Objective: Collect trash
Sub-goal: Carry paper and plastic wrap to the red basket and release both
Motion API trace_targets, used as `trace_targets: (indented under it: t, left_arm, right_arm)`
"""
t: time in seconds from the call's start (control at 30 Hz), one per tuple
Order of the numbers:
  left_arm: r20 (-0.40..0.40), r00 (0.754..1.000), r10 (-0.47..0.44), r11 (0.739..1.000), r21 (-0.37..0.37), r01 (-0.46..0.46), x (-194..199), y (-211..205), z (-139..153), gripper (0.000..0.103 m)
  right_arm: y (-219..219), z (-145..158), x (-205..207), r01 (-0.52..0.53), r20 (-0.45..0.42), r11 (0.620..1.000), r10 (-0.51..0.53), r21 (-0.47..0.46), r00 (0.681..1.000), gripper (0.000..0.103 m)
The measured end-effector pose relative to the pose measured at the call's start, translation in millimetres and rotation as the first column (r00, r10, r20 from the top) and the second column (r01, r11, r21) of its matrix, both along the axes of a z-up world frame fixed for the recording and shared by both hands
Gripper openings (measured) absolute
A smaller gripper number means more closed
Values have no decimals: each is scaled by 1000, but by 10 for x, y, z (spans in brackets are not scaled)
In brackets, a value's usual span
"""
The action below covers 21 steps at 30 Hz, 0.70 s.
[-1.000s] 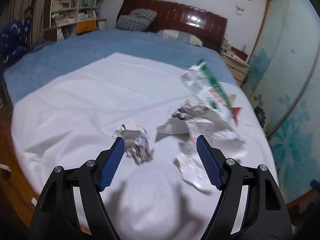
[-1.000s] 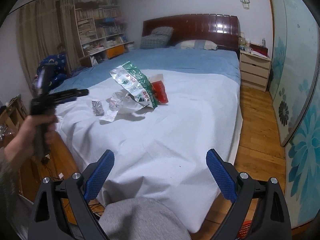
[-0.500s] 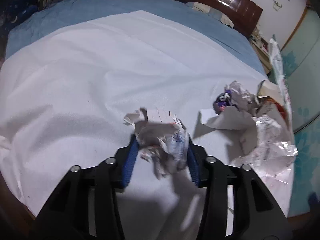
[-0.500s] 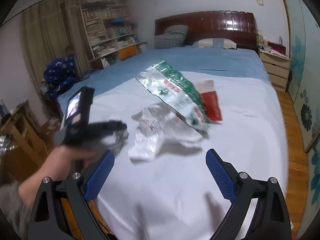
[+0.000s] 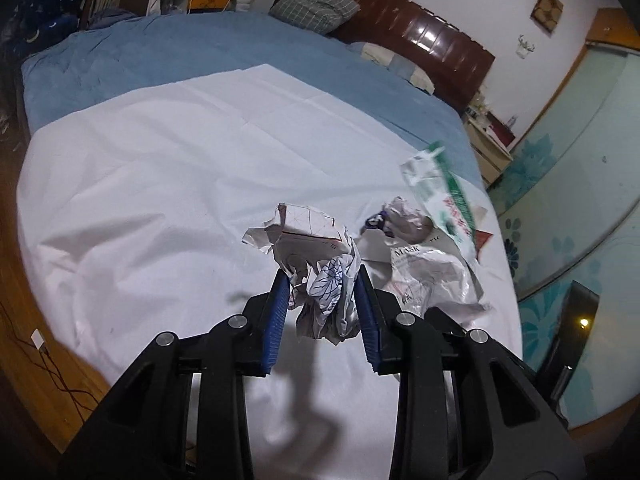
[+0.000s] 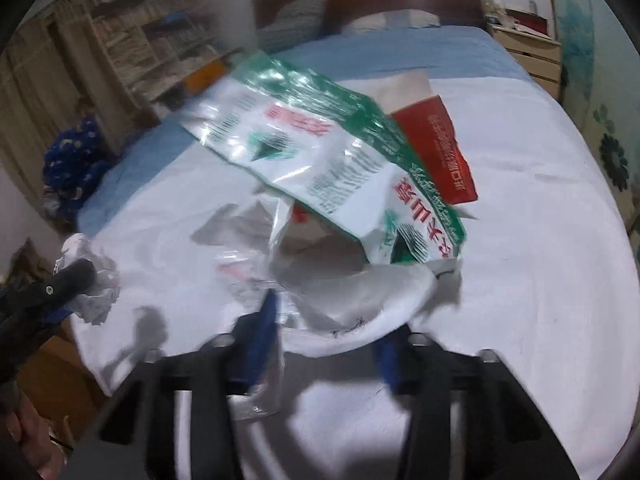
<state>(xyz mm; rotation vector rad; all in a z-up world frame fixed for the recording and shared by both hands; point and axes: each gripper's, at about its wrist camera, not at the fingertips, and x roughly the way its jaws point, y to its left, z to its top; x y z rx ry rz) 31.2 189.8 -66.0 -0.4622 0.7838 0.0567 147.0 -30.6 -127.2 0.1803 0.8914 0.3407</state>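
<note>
My left gripper (image 5: 322,276) grips a crumpled ball of printed paper (image 5: 316,252), its jaws still closing, and holds it just above the white sheet (image 5: 160,184). To its right lies a pile: a clear "MASK" wrapper (image 5: 432,276) and a green-and-white bag (image 5: 444,200). In the blurred right wrist view my right gripper (image 6: 326,320) is at that pile, jaws closing, with a white plastic wrapper (image 6: 360,292) bunched between the pads. The green-and-white bag (image 6: 320,160) and a red packet (image 6: 440,148) lie just beyond. The left gripper (image 6: 72,280) with its paper ball (image 6: 96,296) shows at far left.
The trash lies on a bed with a blue blanket (image 5: 200,52), pillows and a dark wooden headboard (image 5: 420,36). A nightstand (image 5: 492,144) stands at the right of the bed and bookshelves (image 6: 140,52) at the left. Wooden floor (image 5: 24,320) borders the bed's near-left edge.
My left gripper closed on the paper ball and raised it off the sheet. My right gripper came forward and down to the trash pile and its wide jaws drew in on the white wrapper.
</note>
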Motion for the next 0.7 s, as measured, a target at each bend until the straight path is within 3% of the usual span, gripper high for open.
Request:
trace_targets:
  t: [0.13, 0.27, 0.5, 0.6, 0.7]
  left_arm:
    - [33, 999, -4, 1000, -22, 5, -184, -108, 138, 33]
    - [120, 992, -35, 999, -22, 38, -502, -343, 461, 33]
    - [250, 955, -159, 987, 56, 150, -835, -1121, 912, 33]
    - [281, 927, -249, 968, 65, 241, -936, -1602, 1099, 33]
    - [310, 875, -371, 928, 83, 364, -943, -2260, 1318, 33]
  right_arm:
    - [-190, 106, -176, -10, -1, 996, 11, 92, 1000, 27]
    - [-440, 402, -432, -28, 43, 992, 22, 126, 999, 23]
    - [-1416, 1212, -1066, -58, 133, 980, 32, 192, 991, 22]
    - [-2070, 1579, -1420, -44, 185, 980, 8, 194, 983, 22]
    - [-2848, 1925, -1862, -4, 253, 988, -35, 152, 967, 22]
